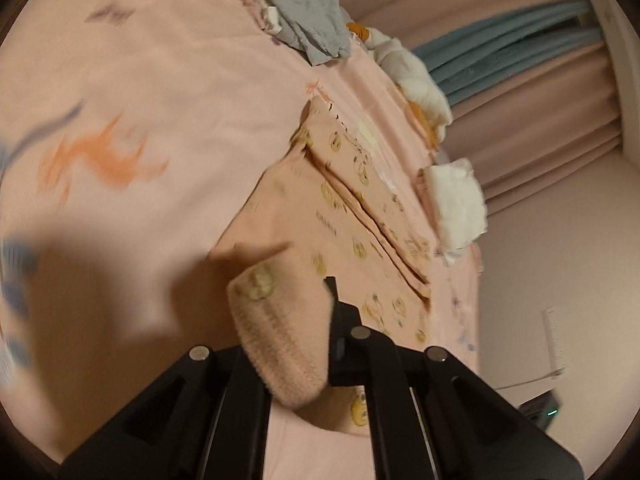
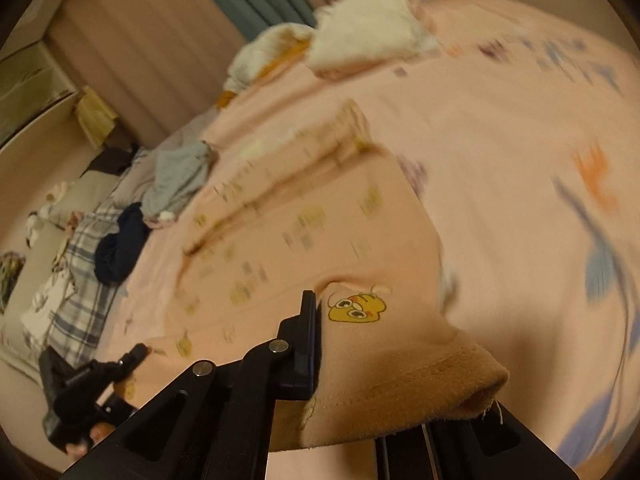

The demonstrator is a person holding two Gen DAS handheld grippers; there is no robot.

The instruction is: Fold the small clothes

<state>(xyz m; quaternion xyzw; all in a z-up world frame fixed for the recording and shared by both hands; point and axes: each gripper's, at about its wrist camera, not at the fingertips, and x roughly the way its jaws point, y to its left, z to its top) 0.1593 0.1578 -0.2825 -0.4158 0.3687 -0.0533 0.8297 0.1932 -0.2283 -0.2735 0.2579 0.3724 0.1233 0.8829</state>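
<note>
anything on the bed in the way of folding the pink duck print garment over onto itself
Nothing visible. Both the left gripper and right gripper are shut on the pink duck print garment; the grey clothes and white clothes lie beyond it.

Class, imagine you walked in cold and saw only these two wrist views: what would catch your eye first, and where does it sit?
First, the pink duck-print garment spread on the pink bedsheet, its ribbed cuff pinched in the left gripper and its brown hem clamped in the right gripper. Next, the yellow duck face printed just beyond the right gripper's fingers. Farther off lie folded white cloths and a crumpled grey garment along the bed's edge.
</note>
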